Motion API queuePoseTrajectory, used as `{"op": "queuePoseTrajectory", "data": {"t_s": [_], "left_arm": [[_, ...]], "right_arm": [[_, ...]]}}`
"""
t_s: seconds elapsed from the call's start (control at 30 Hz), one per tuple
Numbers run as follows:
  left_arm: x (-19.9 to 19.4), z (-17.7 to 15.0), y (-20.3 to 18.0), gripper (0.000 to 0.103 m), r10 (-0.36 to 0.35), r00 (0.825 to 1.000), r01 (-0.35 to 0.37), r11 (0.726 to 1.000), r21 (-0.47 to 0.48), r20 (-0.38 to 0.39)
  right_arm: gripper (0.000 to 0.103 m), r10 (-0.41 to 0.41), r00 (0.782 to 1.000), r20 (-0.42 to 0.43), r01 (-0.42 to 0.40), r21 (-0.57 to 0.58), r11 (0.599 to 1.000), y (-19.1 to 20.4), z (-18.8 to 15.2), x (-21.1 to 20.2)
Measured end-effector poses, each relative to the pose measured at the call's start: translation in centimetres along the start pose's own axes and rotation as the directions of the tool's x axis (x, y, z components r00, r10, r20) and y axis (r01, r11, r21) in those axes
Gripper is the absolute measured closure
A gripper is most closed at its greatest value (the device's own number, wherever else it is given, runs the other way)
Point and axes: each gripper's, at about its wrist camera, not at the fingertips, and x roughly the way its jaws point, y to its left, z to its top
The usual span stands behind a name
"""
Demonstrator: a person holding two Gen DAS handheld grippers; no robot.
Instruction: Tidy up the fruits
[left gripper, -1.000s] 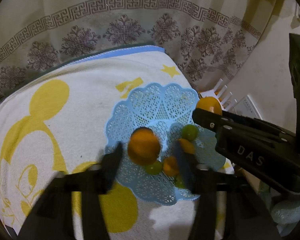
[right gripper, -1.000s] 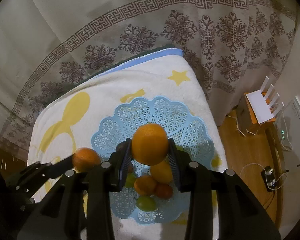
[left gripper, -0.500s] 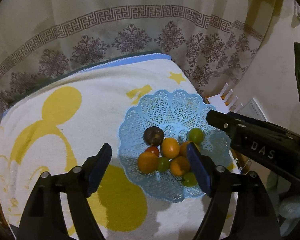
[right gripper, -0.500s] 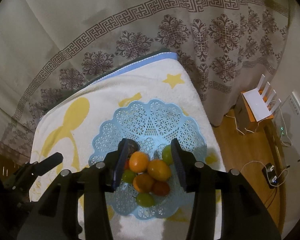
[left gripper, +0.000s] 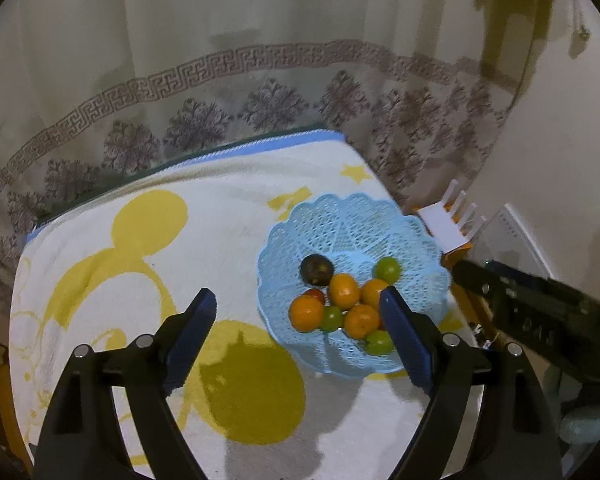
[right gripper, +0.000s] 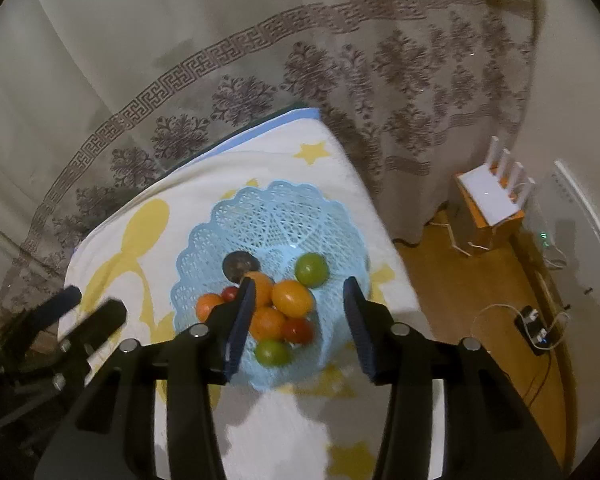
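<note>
A light blue lattice basket (left gripper: 352, 208) sits on the towel and holds several fruits: oranges (left gripper: 306, 313), green ones (left gripper: 387, 270), small red ones and one dark fruit (left gripper: 317, 269). My left gripper (left gripper: 296, 294) hovers above and short of the basket, its jaws opening with nothing between them. In the right wrist view the same basket (right gripper: 276, 208) lies under my right gripper (right gripper: 299, 284). Its jaws are opening too, empty, with the oranges (right gripper: 292, 298) seen below through the gap. The left gripper (right gripper: 94, 302) shows at the lower left.
A white towel (left gripper: 140, 240) with yellow cartoon prints covers the table. A patterned curtain (left gripper: 260, 80) hangs close behind it. To the right, beyond the table edge, a white router (right gripper: 492, 196) stands on an orange box, and a charger with cable (right gripper: 534, 322) lies on the wooden floor.
A second ago each gripper had an orange between its fingers. Both oranges now lie in the basket. Both grippers have opened wider and drawn up and back from the basket.
</note>
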Motion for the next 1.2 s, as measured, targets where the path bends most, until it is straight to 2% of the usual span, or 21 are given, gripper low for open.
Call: {"op": "queuePoseTrajectory", "data": {"t_s": [0.1, 0.27, 0.47, 0.57, 0.7, 0.87, 1.0, 1.2], "left_arm": [[-1.6, -0.5, -0.1, 0.016, -0.023, 0.999, 0.023, 0.999, 0.033, 0.024], [-4.7, -1.7, 0.8, 0.012, -0.036, 0.998, 0.033, 0.998, 0.053, 0.056], [-7.0, -3.7, 2.4, 0.012, -0.051, 0.997, 0.047, 0.996, 0.073, 0.052], [-7.5, -4.6, 3.0, 0.012, -0.064, 0.997, 0.06, 0.995, 0.074, 0.047], [-7.9, -5.8, 3.3, 0.012, -0.079, 0.996, 0.075, 0.994, 0.085, 0.036], [-8.9, -6.6, 3.4, 0.011, -0.09, 0.995, 0.084, 0.991, 0.106, 0.045], [-10.2, -6.6, 3.9, 0.011, -0.087, 0.992, 0.078, 0.992, 0.103, 0.09], [-11.5, -6.6, 4.4, 0.011, -0.054, 0.988, 0.04, 0.995, 0.097, 0.142]], "right_arm": [[0.042, -0.034, 0.999, 0.035, 0.033, 0.028, 0.999, -0.1, -1.5, -2.2], [0.04, -0.064, 0.996, 0.065, 0.06, 0.059, 0.996, 0.8, -4.4, -5.2], [0.033, -0.088, 0.992, 0.09, 0.079, 0.097, 0.992, 2.3, -7.8, -7.2], [0.026, -0.109, 0.987, 0.117, 0.098, 0.096, 0.991, 3.1, -9.2, -8.1], [0.006, -0.125, 0.98, 0.154, 0.114, 0.079, 0.99, 4.1, -10.8, -9.4], [0.003, -0.148, 0.973, 0.176, 0.135, 0.081, 0.987, 4.8, -11.6, -10.7], [0.003, -0.202, 0.955, 0.217, 0.196, 0.049, 0.979, 5.6, -11.9, -12.0], [0.003, -0.289, 0.915, 0.282, 0.316, -0.052, 0.947, 7.7, -12.5, -13.1]]}}
